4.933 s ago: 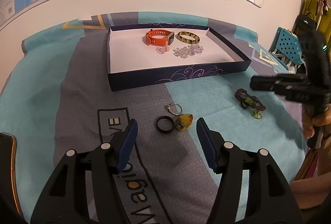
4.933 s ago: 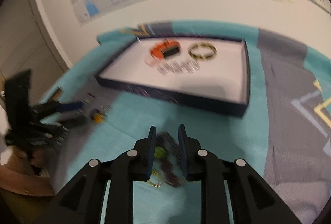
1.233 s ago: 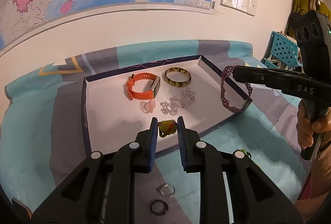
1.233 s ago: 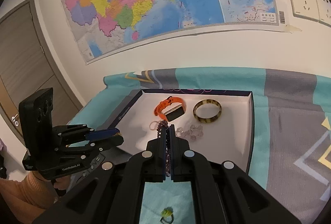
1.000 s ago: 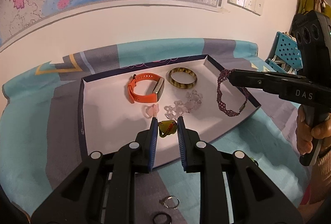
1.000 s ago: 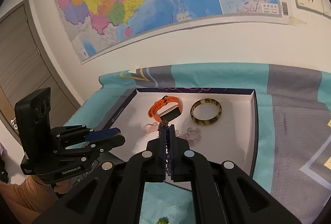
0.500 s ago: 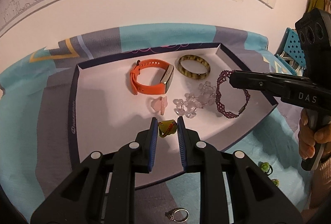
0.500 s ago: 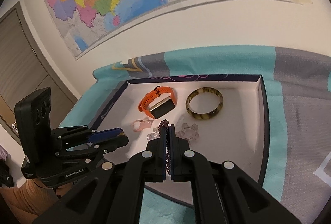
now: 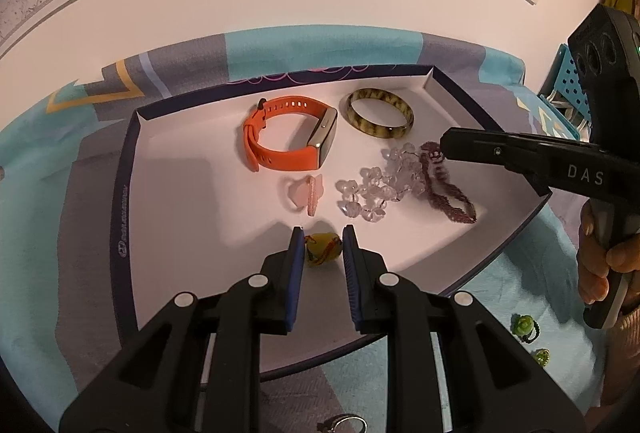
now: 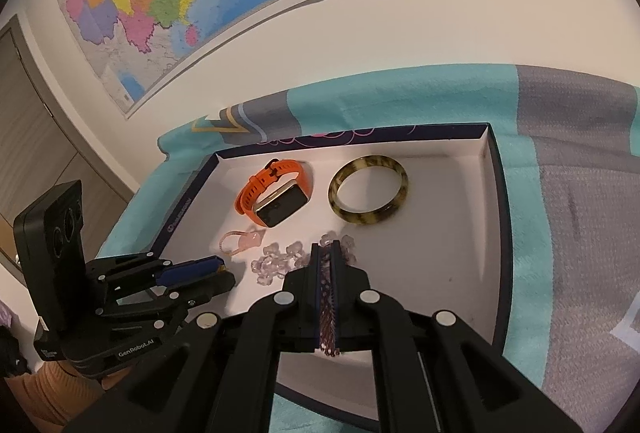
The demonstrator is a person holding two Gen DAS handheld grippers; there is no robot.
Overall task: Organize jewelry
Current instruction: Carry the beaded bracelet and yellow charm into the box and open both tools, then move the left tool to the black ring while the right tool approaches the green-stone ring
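A: The left gripper (image 9: 322,249) is clamped on a small yellow-green ring (image 9: 321,251), low over the white floor of the dark-rimmed jewelry box (image 9: 124,193), just in front of the pink ring (image 9: 306,191).

B: And the right gripper (image 10: 327,253) is pinched tight on the purple beaded bracelet (image 9: 446,189). Its free end already lies on the box floor, touching the clear crystal bracelet (image 9: 380,187).

A: That contact worries me. If the purple strand drops there, it may tangle with the crystal beads, and pulling away could drag both.

B: The orange smartwatch (image 9: 288,145) and the tortoiseshell bangle (image 9: 378,113) sit further back, well clear. The grippers themselves are near each other, though; a sideways release could knock the yellow piece.

A: It also looks rounded, so I'd guess it rolls if let go from any height.

B: Outside the box, a green flower ring (image 9: 524,325) and a silver ring (image 9: 342,423) remain on the cloth.
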